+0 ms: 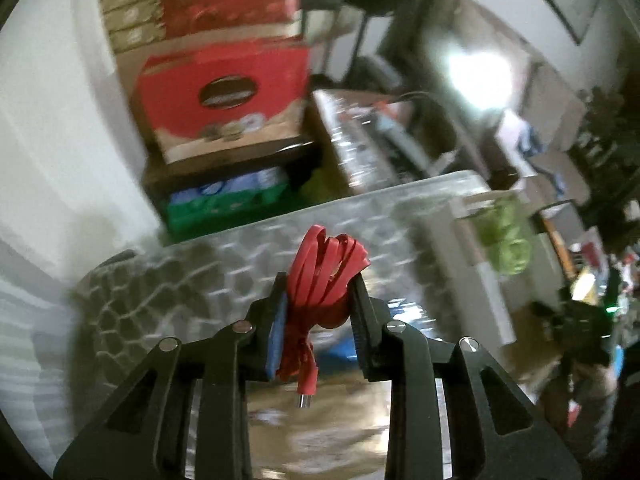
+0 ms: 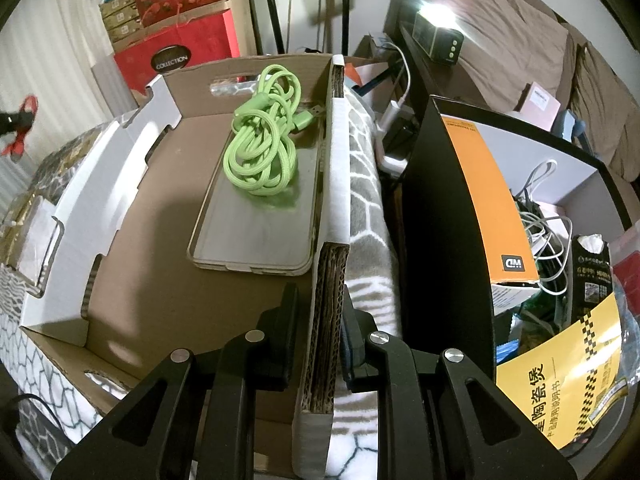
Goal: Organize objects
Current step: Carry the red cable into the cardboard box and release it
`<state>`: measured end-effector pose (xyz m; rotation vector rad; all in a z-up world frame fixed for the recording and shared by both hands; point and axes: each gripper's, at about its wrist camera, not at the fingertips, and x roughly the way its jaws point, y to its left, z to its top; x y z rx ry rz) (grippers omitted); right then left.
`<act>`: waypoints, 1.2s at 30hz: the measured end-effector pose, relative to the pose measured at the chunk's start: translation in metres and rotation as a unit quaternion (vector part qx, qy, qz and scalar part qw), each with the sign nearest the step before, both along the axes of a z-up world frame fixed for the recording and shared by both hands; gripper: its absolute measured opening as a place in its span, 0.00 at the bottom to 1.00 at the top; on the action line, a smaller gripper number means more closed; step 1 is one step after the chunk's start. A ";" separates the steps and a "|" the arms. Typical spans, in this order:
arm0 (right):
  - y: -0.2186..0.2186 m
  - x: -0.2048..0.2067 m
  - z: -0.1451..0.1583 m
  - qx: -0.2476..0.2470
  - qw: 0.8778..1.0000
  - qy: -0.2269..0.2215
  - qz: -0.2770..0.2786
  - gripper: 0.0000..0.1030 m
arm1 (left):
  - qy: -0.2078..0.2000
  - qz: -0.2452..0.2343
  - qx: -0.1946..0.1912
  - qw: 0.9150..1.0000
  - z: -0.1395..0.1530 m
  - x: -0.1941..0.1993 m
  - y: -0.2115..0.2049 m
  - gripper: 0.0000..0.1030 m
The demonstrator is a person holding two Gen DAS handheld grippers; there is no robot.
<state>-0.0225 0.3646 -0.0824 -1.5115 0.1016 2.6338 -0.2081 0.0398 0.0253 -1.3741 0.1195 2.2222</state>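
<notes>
Two cables matter here, and I am working down from the biggest thing. I am steadying the cardboard box (image 2: 168, 240) on the patterned bed cover: my right tongs (image 2: 318, 344) are pinching its corrugated side wall (image 2: 324, 320), I judge so it keeps from sliding while I load it. Lying inside it is a clear phone case (image 2: 260, 220), and the green cable (image 2: 262, 140) is sitting coiled on top. My left tongs (image 1: 320, 312) are gripping the bundled red cable (image 1: 324, 276) clear of the cover, its plug dangling, probably heading for the box next.
</notes>
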 end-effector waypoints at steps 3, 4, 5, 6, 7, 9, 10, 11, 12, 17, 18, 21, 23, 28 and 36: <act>0.000 0.000 0.000 -0.002 1.000 0.001 0.000 0.18 | 0.002 -0.029 0.022 0.999 0.016 0.015 0.033 0.26; 0.001 0.001 0.000 -0.003 1.000 0.002 0.000 0.18 | -0.002 -0.041 0.030 0.999 0.018 0.020 0.045 0.26; 0.002 0.001 0.000 -0.004 1.000 0.002 0.000 0.18 | -0.008 -0.054 0.037 0.998 0.021 0.025 0.059 0.26; 0.001 0.000 0.000 -0.005 1.000 0.002 0.000 0.18 | -0.012 -0.066 0.041 0.997 0.023 0.030 0.073 0.26; 0.002 0.001 0.000 -0.005 1.000 0.002 0.000 0.18 | -0.013 -0.074 0.042 0.996 0.024 0.034 0.083 0.26; 0.002 0.001 0.000 -0.005 1.000 0.002 0.000 0.18 | -0.014 -0.090 0.040 0.995 0.024 0.043 0.108 0.26; 0.002 0.001 0.000 -0.005 1.000 0.001 0.000 0.18 | -0.018 -0.097 0.040 0.994 0.023 0.045 0.122 0.26; 0.002 0.001 0.000 -0.005 1.000 0.001 0.000 0.18 | -0.022 -0.099 0.041 0.994 0.022 0.045 0.130 0.26; 0.001 0.001 0.000 -0.005 1.000 0.002 0.001 0.18 | -0.028 -0.100 0.041 0.994 0.020 0.046 0.139 0.26; 0.003 0.002 -0.001 -0.009 1.000 0.003 0.001 0.18 | -0.047 -0.108 0.041 0.992 0.005 0.050 0.179 0.26; 0.003 0.002 -0.001 -0.008 1.000 0.003 0.002 0.18 | -0.052 -0.106 0.040 0.992 0.001 0.049 0.188 0.26; 0.003 0.001 -0.002 -0.009 1.000 0.003 0.002 0.18 | -0.063 -0.087 0.036 0.993 -0.011 0.045 0.201 0.26; 0.003 0.001 -0.002 -0.011 1.000 0.004 0.002 0.18 | -0.078 -0.069 0.038 0.994 -0.022 0.036 0.209 0.26; 0.004 0.002 -0.001 -0.015 1.000 0.005 0.002 0.18 | -0.092 -0.042 0.031 0.994 -0.042 0.025 0.220 0.26; 0.004 0.003 -0.001 -0.012 1.000 0.005 0.003 0.18 | -0.126 0.035 0.042 0.991 -0.073 0.013 0.226 0.26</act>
